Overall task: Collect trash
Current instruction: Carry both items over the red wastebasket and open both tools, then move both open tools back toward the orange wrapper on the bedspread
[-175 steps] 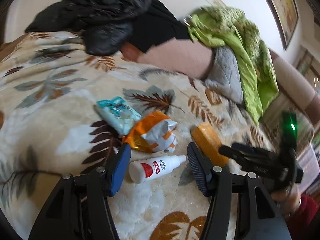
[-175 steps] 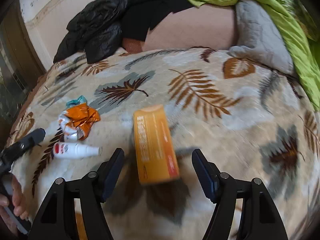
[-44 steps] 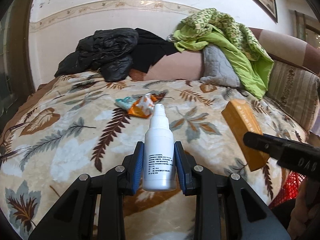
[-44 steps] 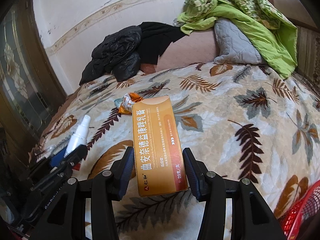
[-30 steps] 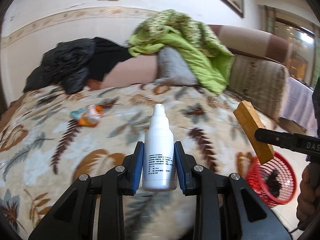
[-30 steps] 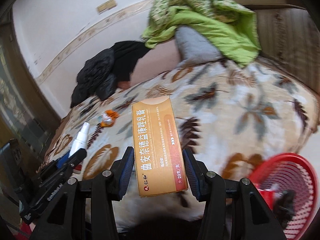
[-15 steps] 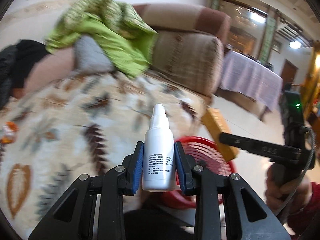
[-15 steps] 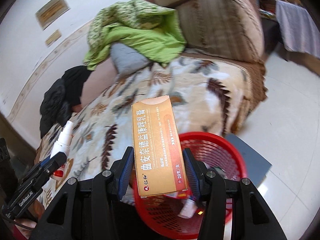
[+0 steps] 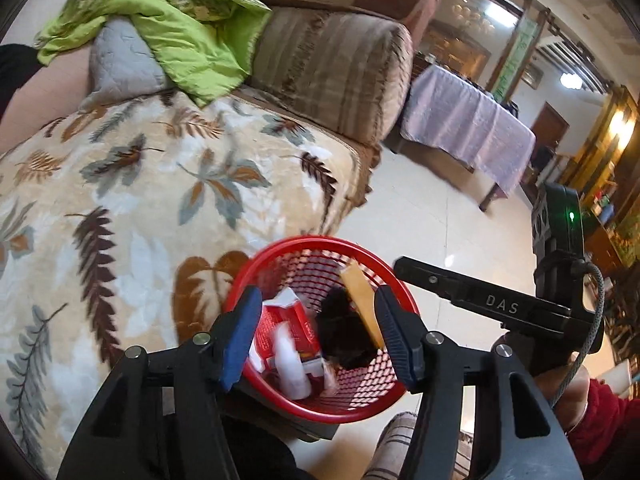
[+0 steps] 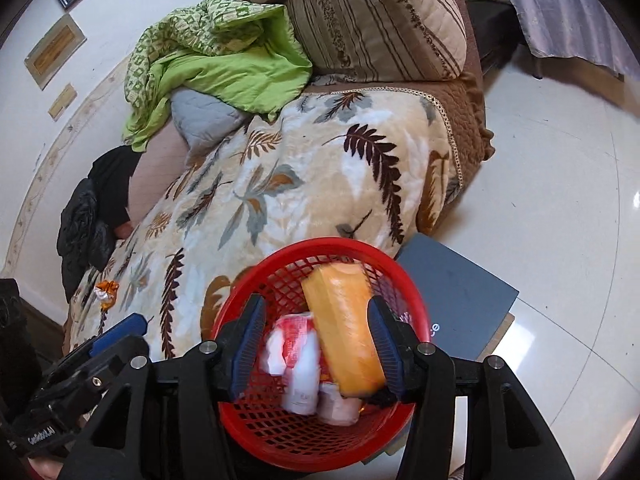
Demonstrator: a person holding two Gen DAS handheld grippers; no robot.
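Observation:
A red mesh basket [image 9: 320, 242] [image 10: 332, 245] stands on the floor against the sofa's edge. My left gripper [image 9: 316, 300] hangs over it, jaws opening, nothing pressed between them. The white spray bottle [image 9: 294, 366] [image 10: 304, 376] lies blurred inside the basket among red-and-white packaging. My right gripper [image 10: 316, 306] is over the basket too, jaws opening. The orange box [image 10: 344, 328] [image 9: 360, 304] is tilted and blurred between its pads, loose from the left pad and dropping in. An orange snack wrapper [image 10: 106, 290] remains far off on the blanket.
A leaf-patterned blanket [image 9: 140, 200] covers the sofa seat, with a green quilt [image 10: 224, 64] and striped cushions [image 10: 380, 20] behind. A flat dark grey box [image 10: 456, 300] lies on the glossy tile floor beside the basket. A cloth-covered table [image 9: 468, 132] stands beyond.
Both grippers have swung from above the sofa's edge to over the basket and tipped down. Their jaws have parted; the bottle and the orange box have left them and fall in.

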